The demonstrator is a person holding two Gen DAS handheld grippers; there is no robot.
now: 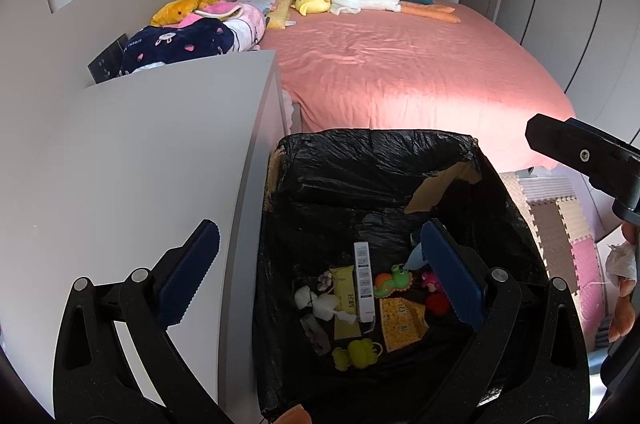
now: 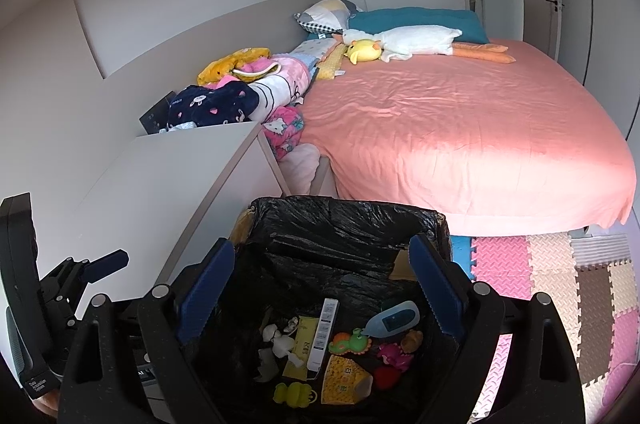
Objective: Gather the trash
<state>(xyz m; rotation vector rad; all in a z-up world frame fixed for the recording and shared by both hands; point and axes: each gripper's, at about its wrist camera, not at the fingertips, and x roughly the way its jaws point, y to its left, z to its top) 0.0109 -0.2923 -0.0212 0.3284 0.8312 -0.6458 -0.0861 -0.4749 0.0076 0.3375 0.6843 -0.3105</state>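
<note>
Looking across the room first, you have the bed [image 2: 460, 127] with its pink cover filling twelve to three o'clock, plush toys and pillows at its head, and a white cabinet [image 1: 152, 159] at nine to ten o'clock; foam floor mats [image 2: 560, 280] lie at three to four o'clock.

Directly ahead of both claws, at six o'clock in each view, stands the trash box [image 1: 380, 151], lined with a black bag, mouth upward. Collected trash [image 2: 332, 356] lies on its bottom: a white carton with its long axis running twelve to six, yellow packets, crumpled tissue, small toys.

Your right claw [image 2: 322, 288] hangs over the box mouth, jaws spread wide and empty. Your left claw [image 1: 320, 276] is likewise spread and empty, one pad over the cabinet top, the other over the bag.

Judgement: nothing is held, so the next move is away from the box toward fresh litter. No loose trash shows on the bed or mats. Neither hand is clearly nearer.
</note>
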